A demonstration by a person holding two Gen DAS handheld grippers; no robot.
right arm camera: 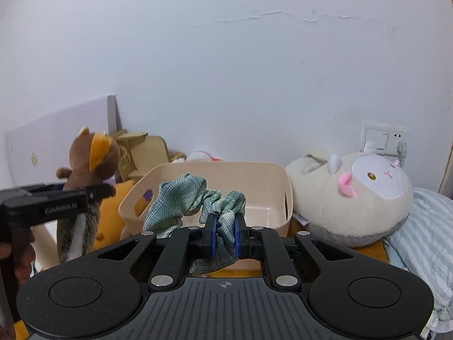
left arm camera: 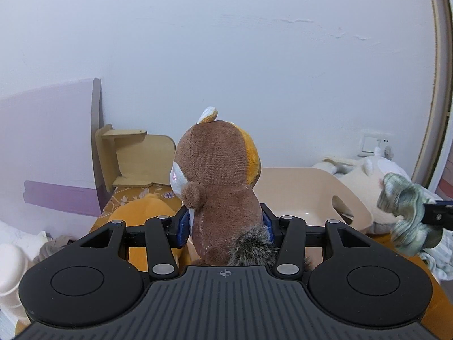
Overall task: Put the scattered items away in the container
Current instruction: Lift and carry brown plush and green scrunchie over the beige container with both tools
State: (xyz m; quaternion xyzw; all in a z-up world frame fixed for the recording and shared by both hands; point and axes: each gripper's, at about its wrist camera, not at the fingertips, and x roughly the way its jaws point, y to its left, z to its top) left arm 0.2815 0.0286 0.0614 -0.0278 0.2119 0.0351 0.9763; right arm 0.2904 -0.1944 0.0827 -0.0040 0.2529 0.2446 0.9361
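Note:
My left gripper (left arm camera: 225, 223) is shut on a brown and orange plush squirrel (left arm camera: 218, 181) and holds it upright in the air, in front of and left of the beige plastic bin (left arm camera: 325, 187). The squirrel (right arm camera: 90, 164) and the left gripper (right arm camera: 93, 194) also show at the left of the right wrist view. My right gripper (right arm camera: 225, 231) is shut on a green fabric scrunchie (right arm camera: 187, 201), held just in front of the bin (right arm camera: 280, 181). The scrunchie (left arm camera: 407, 212) shows at the right of the left wrist view. The bin looks empty inside.
A big beige plush with a pink nose (right arm camera: 351, 195) lies right of the bin, on a striped pillow (right arm camera: 424, 243). An orange plush (left arm camera: 147, 212) lies left of the bin. A wooden stand (left arm camera: 133, 158) and a purple board (left arm camera: 48, 147) are against the wall. A wall socket (right arm camera: 385, 138) is behind.

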